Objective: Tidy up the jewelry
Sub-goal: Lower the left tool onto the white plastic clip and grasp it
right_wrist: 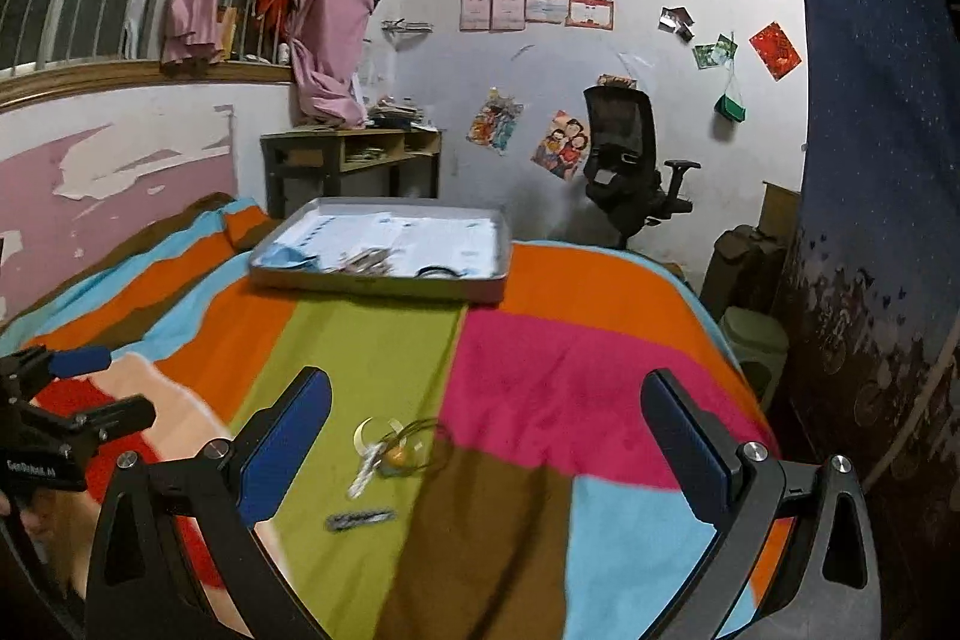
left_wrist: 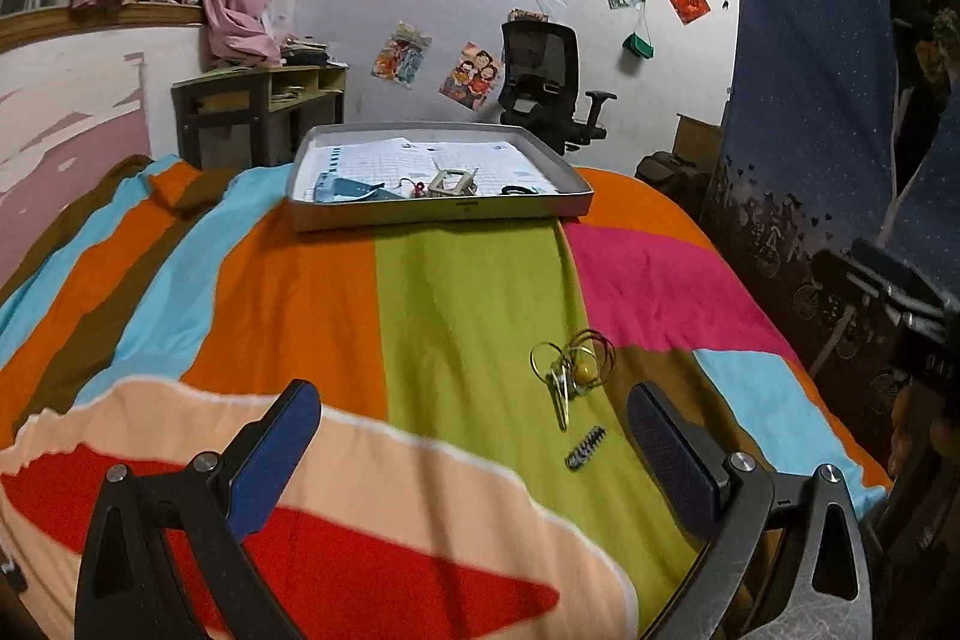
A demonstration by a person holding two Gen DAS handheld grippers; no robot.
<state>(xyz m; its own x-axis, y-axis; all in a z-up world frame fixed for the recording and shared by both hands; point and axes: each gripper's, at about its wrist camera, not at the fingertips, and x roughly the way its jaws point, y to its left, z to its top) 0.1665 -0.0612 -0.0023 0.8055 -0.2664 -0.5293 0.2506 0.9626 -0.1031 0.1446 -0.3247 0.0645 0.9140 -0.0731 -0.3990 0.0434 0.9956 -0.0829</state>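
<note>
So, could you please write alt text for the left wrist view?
Open left gripper hovers over a striped bedspread, with tangled gold jewelry and a small dark clip between its jaws. Farther back sits a grey tray holding more pieces.

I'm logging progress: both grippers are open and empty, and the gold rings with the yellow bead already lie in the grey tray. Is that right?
Not quite. The gold rings with the yellow bead are not in the grey tray; they lie on the striped blanket, on its green stripe, well short of the tray, as the left wrist view shows. The left gripper and right gripper are indeed open and empty.
</note>
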